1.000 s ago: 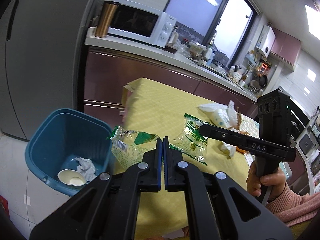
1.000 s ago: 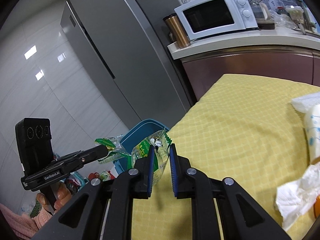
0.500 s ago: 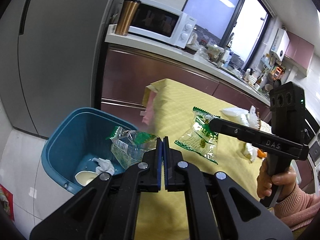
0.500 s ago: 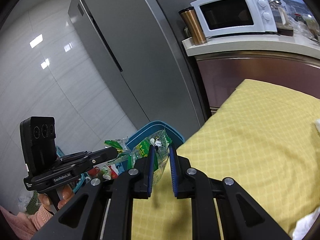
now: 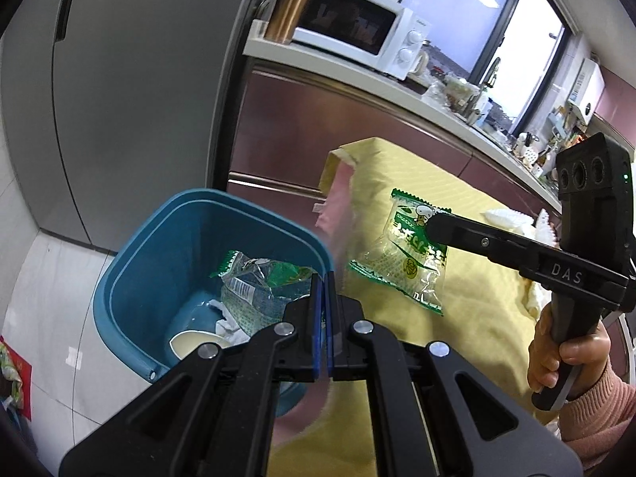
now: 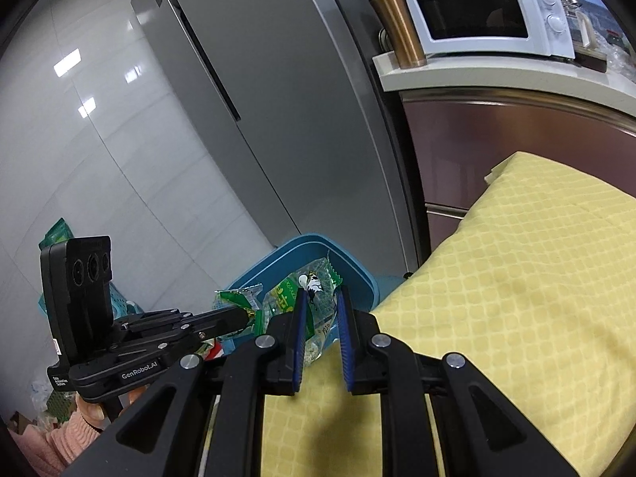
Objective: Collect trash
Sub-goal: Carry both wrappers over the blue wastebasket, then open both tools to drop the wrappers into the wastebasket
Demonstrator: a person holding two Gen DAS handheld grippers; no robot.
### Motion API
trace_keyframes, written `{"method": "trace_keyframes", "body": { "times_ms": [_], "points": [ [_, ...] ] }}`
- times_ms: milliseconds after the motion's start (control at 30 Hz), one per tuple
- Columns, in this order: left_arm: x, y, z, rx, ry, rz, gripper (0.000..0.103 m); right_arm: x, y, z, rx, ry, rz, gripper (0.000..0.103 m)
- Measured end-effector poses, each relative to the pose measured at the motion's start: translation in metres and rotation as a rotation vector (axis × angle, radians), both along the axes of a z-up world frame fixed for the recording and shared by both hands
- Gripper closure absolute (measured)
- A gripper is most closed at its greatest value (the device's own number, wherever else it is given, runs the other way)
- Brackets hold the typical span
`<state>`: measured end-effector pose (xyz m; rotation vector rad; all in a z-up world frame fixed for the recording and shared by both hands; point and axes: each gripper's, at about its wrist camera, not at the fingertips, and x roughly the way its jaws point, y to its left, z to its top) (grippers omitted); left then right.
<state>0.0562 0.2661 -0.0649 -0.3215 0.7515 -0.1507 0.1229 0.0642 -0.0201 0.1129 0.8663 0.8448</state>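
My left gripper (image 5: 322,278) is shut on a crumpled green snack wrapper (image 5: 262,290) and holds it over the open blue trash bin (image 5: 131,262). The bin has a white cup (image 5: 190,348) and crumpled tissue (image 5: 228,324) inside. My right gripper (image 6: 321,298) is shut on a flat green-and-clear snack wrapper (image 6: 302,290), held above the yellow tablecloth's (image 6: 516,278) edge next to the bin (image 6: 357,270). That wrapper (image 5: 405,250) and the right gripper (image 5: 433,224) also show in the left wrist view. The left gripper (image 6: 246,316) also shows in the right wrist view.
A grey fridge (image 6: 258,99) stands behind the bin. A counter holds a white microwave (image 5: 357,35) and a copper tumbler (image 5: 292,4). White tissue and packaging (image 5: 512,216) lie farther along the table. A pink cloth edge (image 5: 338,198) hangs at the table corner.
Both grippers have moved left toward the bin. The left wrapper has gone from above the table edge to above the bin opening. The right wrapper has come near the bin's rim.
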Motion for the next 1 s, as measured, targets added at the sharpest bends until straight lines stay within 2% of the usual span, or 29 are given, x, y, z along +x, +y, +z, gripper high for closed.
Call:
{"method": "trace_keyframes", "body": {
  "times_ms": [500, 767, 1000],
  "points": [
    [0.025, 0.016, -0.033, -0.003, 0.086, 0.042, 0.101, 0.023, 0.044, -0.020, -0.104, 0.048, 0.032, 0.088],
    [0.039, 0.024, -0.051, -0.036, 0.129, 0.057, 0.101, 0.031, 0.064, -0.036, -0.170, 0.094, 0.046, 0.088],
    [0.045, 0.028, -0.060, -0.055, 0.147, 0.069, 0.100, 0.037, 0.073, -0.042, -0.197, 0.125, 0.053, 0.082]
  ]
}}
